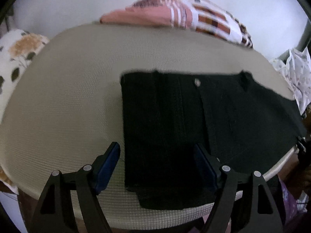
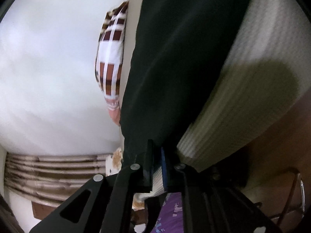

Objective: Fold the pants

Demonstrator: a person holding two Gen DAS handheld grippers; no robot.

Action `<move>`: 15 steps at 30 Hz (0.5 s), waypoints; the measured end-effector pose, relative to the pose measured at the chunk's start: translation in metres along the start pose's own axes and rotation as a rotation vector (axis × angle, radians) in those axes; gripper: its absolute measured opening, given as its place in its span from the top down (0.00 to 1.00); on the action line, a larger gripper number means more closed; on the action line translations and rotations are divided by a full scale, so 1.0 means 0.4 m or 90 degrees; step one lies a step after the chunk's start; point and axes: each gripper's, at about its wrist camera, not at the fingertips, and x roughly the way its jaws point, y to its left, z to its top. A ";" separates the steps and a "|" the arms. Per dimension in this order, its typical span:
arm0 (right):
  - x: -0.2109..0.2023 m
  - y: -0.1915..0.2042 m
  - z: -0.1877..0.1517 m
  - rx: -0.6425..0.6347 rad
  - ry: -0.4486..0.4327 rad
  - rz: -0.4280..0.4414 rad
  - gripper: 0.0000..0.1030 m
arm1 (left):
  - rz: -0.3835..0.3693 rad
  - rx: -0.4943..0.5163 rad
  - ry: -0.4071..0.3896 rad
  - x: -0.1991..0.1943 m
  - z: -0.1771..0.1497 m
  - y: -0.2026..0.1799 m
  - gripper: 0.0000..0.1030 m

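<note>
The black pants (image 1: 175, 120) lie on the beige textured table (image 1: 68, 97), waistband with a silver button (image 1: 197, 82) at the far side, a folded leg panel running toward me. My left gripper (image 1: 157, 167) is open, its blue-padded fingers (image 1: 108, 167) straddling the near end of that panel. In the right wrist view my right gripper (image 2: 157, 161) is shut on the edge of the black pants (image 2: 175, 58), holding the cloth lifted off the table edge (image 2: 243, 106). The view is tilted sideways.
A pink and checked cloth pile (image 1: 184, 17) lies at the table's far edge. Floral fabric (image 1: 17, 54) sits at the left, white patterned fabric (image 1: 295, 73) at the right. A white wall (image 2: 48, 68) and purple fabric (image 2: 171, 213) show beyond.
</note>
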 end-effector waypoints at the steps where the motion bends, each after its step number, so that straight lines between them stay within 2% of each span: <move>1: -0.013 0.002 0.008 0.001 -0.001 -0.005 0.84 | 0.000 0.000 -0.011 -0.011 0.004 0.000 0.24; 3: -0.037 0.019 0.020 -0.014 0.017 -0.041 0.82 | 0.011 0.013 -0.008 -0.017 0.010 -0.008 0.24; 4: -0.053 0.039 0.025 -0.041 0.023 -0.077 0.78 | 0.015 0.018 -0.006 -0.016 0.013 -0.009 0.24; 6: -0.102 0.097 0.039 -0.124 0.019 -0.180 0.78 | 0.022 0.029 -0.006 -0.019 0.013 -0.017 0.24; 8: -0.154 0.141 0.058 -0.173 -0.013 -0.245 0.78 | 0.026 0.041 -0.007 -0.017 0.011 -0.026 0.24; 10: -0.192 0.208 0.087 -0.244 -0.054 -0.255 0.78 | 0.030 0.051 0.000 -0.002 0.009 -0.035 0.24; 12: -0.173 0.262 0.106 -0.298 -0.062 -0.267 0.78 | 0.040 0.052 0.018 0.019 0.003 -0.037 0.24; 15: -0.042 0.333 0.123 -0.413 -0.028 -0.290 0.79 | 0.026 0.021 0.033 0.043 0.001 -0.025 0.24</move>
